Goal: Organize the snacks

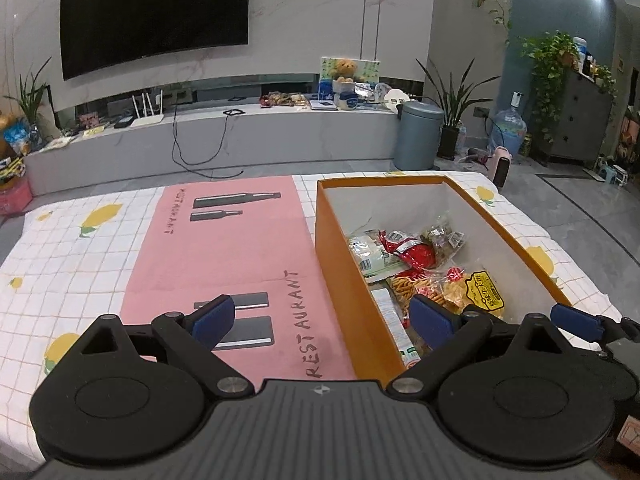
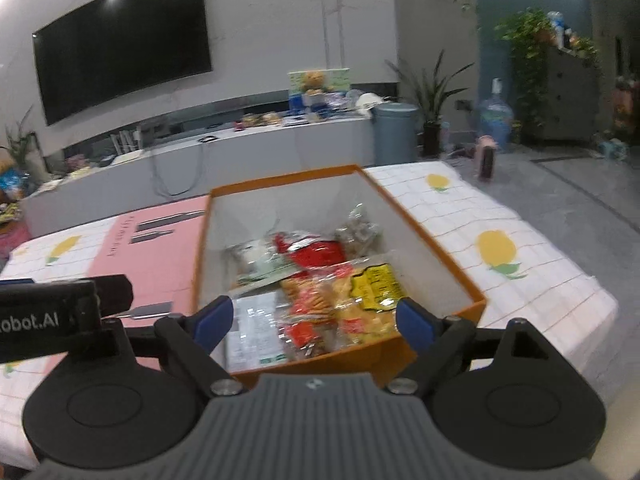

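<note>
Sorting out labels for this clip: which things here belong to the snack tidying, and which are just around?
Job: orange box, red packet, yellow crisps bag, both open tongs.
Just around: pink mat, television, grey bin.

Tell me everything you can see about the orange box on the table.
The box is rectangular and open-topped, with no lid in view. Its outside and rim are orange and its inner walls white; it looks like stiff cardboard. It stands upright on the tablecloth, its left side next to a pink mat. Inside lie several snack packs: a red one, a yellow one, and clear bags. The right claw hangs open at its near edge; neither claw is seen touching it.
</note>
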